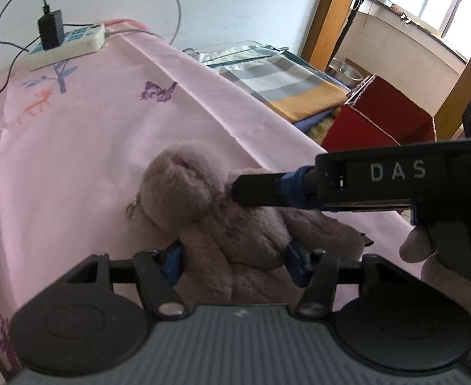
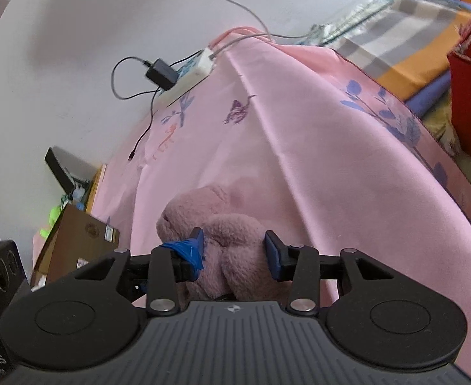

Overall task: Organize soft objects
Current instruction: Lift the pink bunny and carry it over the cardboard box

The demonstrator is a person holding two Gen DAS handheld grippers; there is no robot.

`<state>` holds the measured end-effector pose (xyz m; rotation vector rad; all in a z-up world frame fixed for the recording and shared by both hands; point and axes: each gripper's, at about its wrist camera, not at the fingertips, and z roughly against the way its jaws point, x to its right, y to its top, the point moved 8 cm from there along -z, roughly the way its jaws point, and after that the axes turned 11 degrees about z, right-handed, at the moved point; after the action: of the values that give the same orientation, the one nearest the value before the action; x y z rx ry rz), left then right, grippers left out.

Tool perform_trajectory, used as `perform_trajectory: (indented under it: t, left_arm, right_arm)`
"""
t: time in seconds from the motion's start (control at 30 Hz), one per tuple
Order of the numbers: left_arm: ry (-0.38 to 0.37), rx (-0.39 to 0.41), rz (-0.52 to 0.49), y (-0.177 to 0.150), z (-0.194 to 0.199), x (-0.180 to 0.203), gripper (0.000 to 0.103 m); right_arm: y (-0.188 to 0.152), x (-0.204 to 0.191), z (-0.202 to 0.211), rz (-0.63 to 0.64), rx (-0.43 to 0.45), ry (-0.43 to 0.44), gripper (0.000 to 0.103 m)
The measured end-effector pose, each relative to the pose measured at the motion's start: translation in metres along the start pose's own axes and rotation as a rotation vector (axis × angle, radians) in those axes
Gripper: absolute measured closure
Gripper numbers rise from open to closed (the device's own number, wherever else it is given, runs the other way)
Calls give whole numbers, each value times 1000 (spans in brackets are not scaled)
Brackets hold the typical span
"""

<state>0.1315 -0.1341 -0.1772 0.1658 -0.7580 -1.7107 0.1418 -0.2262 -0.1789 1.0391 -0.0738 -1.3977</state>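
Left to right, as I see it from the left wrist view: a white power strip (image 1: 70,46) with a black adapter (image 1: 50,29) plugged into it sits at the far left corner of the pink printed cloth (image 1: 84,147) covering the surface. At centre, a mauve plush bunny (image 1: 222,218) lies on the cloth, its head toward the far side and a small metal clasp (image 1: 132,210) just beside the head. My left gripper (image 1: 235,261) straddles the bunny's lower body, the blue pads touching the fur on both sides; whether they press I cannot tell. My right gripper (image 1: 235,189) enters from the right, held by a hand (image 1: 428,256), its tip against the bunny's neck. Beyond the surface edge lie folded plaid bedding (image 1: 286,80) and a red box (image 1: 383,118).

In the right wrist view, the right gripper (image 2: 233,247) stands released, pads either side of the plush bunny (image 2: 229,240), a gap showing at the right pad.
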Motion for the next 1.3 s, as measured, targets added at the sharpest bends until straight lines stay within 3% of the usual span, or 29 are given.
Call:
perform_trajectory:
  t: [0.4,0.87,1.13,1.3]
  left_arm:
    - [39,90,-27,-22,79,-24,45]
    - [106,289,-84,-14,198,-78,45]
    - [123,263,-102,-4,239,-142,45]
    - [118,224,-95,2,244,-181,45]
  right_arm:
    - [-16,-74,17,49,9,57,78]
    - [-6,-193,28,110,138,155,78]
    - [-4,-259,0,126,149,185,78]
    - [-8,-285,-23,155,153,163,78]
